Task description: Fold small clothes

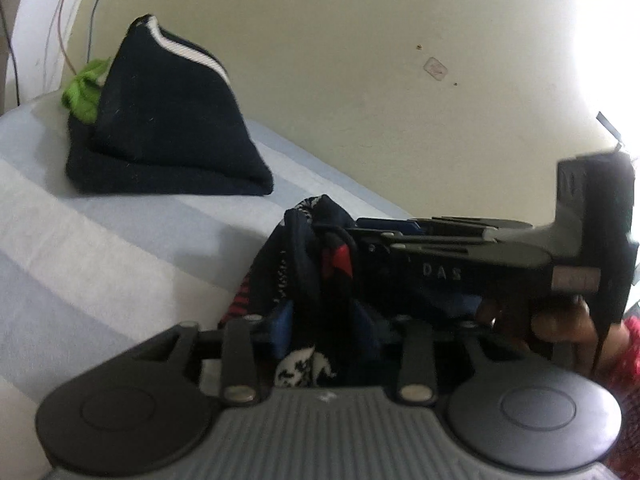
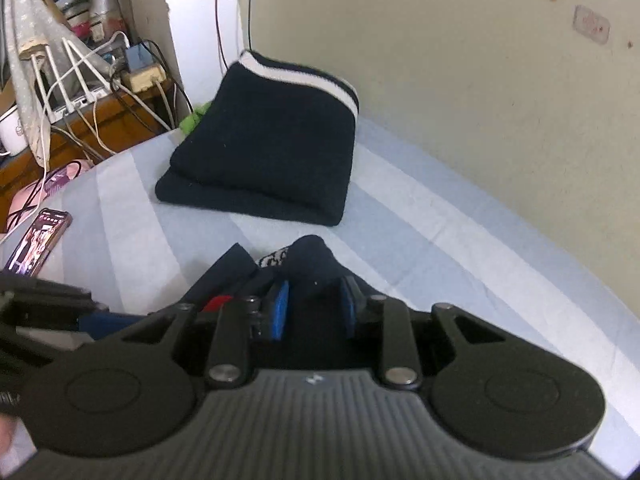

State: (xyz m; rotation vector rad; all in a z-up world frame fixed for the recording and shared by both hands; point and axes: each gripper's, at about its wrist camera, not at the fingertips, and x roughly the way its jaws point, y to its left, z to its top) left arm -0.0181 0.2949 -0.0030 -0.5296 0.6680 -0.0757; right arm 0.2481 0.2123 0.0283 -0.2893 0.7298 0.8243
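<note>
A small dark navy garment with red and white print (image 1: 308, 264) hangs bunched between both grippers above the striped bed. My left gripper (image 1: 324, 320) is shut on the garment, its blue pads pressed into the cloth. My right gripper (image 2: 314, 304) is shut on the same garment (image 2: 310, 264), whose dark folds fill the gap between its blue pads. In the left wrist view the right gripper's body (image 1: 460, 264) comes in from the right, its fingers (image 1: 384, 240) buried in the cloth, with a hand behind it.
A folded navy garment with a white stripe (image 2: 272, 148) (image 1: 160, 132) lies on the light blue striped bed sheet (image 2: 420, 232) near the cream wall. A green cloth (image 1: 82, 88) sits behind it. A phone (image 2: 38, 244) lies at the bed's left edge; cables and a wooden desk (image 2: 100, 116) beyond.
</note>
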